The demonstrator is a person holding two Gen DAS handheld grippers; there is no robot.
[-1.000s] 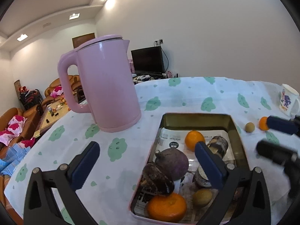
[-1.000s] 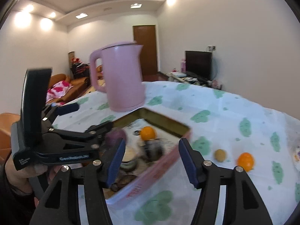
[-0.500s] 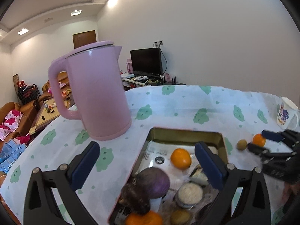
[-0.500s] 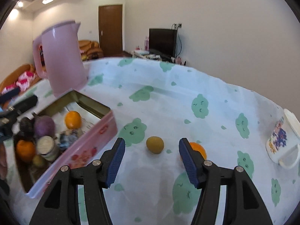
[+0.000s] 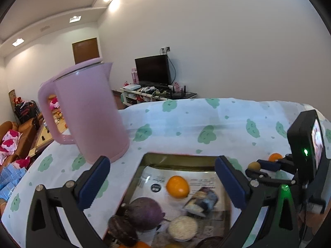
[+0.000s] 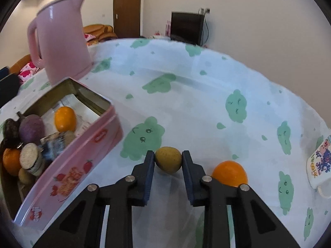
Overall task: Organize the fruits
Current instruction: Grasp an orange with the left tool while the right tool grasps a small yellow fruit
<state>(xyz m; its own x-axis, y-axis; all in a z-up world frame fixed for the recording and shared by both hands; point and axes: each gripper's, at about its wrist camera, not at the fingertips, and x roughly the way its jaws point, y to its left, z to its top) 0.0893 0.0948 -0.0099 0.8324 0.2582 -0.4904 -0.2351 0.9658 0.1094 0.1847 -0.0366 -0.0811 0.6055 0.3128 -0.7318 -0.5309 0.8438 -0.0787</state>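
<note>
Since half a second ago the right gripper (image 6: 168,158) has closed in: its pads, then spread wide of the small yellow-brown fruit (image 6: 168,159), now press against both sides of it, the fruit sitting on the tablecloth (image 6: 206,107) between the fingertips. The left gripper (image 5: 161,177) remains spread wide above the pink tin (image 6: 82,159), holding nothing. A loose orange (image 6: 229,172) lies just beside the right finger, on its outer side, near but apart from the gripped fruit. The tin stands to the left of the gripped fruit, its near corner close by; a strip of bare cloth separates them. The tin is rectangular metal, gold-coloured inside, with strawberry print on its outer wall, and holds an orange (image 6: 65,118), a purple round fruit (image 6: 31,128), a darker wrinkled one (image 6: 9,128), printed paper and small jars. A smooth pink kettle (image 6: 60,41) stands behind the tin. A printed mug (image 6: 320,165) sits at the right edge of the table. The cloth is white with green cloud figures and falls away at the far rim.
</note>
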